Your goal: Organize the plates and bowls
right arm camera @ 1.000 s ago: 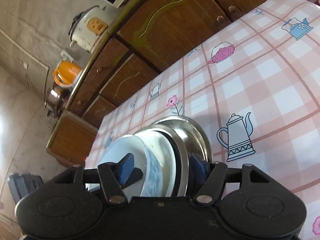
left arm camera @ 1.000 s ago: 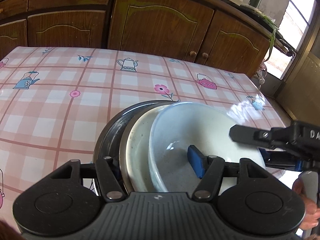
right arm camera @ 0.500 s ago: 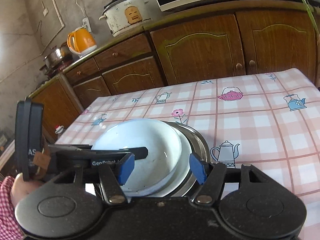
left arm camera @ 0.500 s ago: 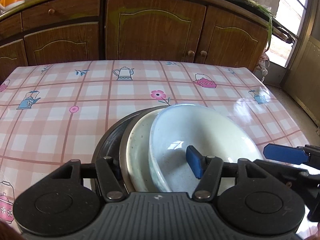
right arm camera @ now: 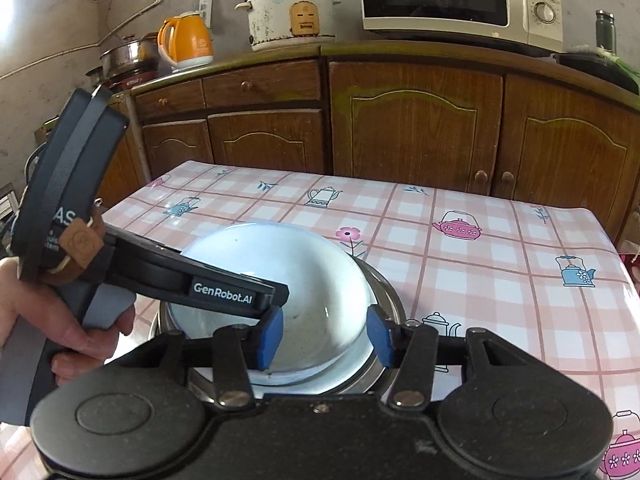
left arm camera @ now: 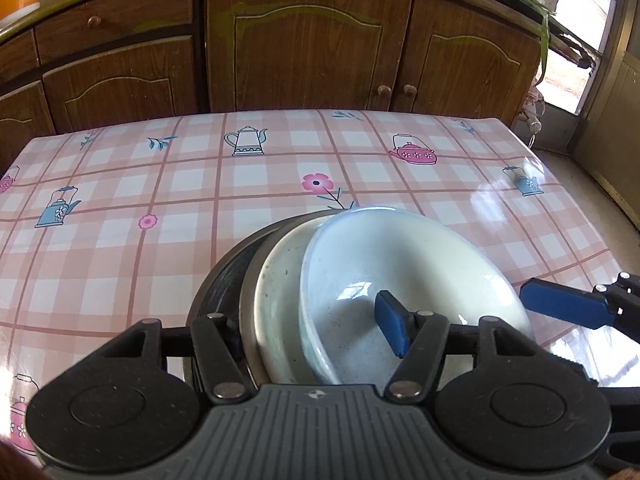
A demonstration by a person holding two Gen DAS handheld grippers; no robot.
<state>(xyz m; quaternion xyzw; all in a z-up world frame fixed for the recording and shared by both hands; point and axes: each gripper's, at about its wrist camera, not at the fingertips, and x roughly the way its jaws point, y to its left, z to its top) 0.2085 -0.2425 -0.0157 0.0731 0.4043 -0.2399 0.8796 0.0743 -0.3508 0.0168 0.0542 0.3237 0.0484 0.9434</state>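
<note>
Against a run of brown wooden cabinets (left arm camera: 308,52) stands a table under a pink checked cloth (left arm camera: 168,184) printed with teapots. Near its front edge sits a stack — a dark metal plate (left arm camera: 218,280) at the bottom, a cream plate (left arm camera: 280,280) on it, a white bowl (left arm camera: 408,256) tilted on top. The left gripper (left arm camera: 316,340) straddles the stack's near rim, one blue pad inside the bowl, the other outside the plates, apparently pinching all three. The right gripper (right arm camera: 324,338) hovers just before the bowl, jaws closing with nothing between them. To do this step well, I judge the left should hold firm while the right takes the bowl's rim squarely and lifts without dragging — it may slide
</note>
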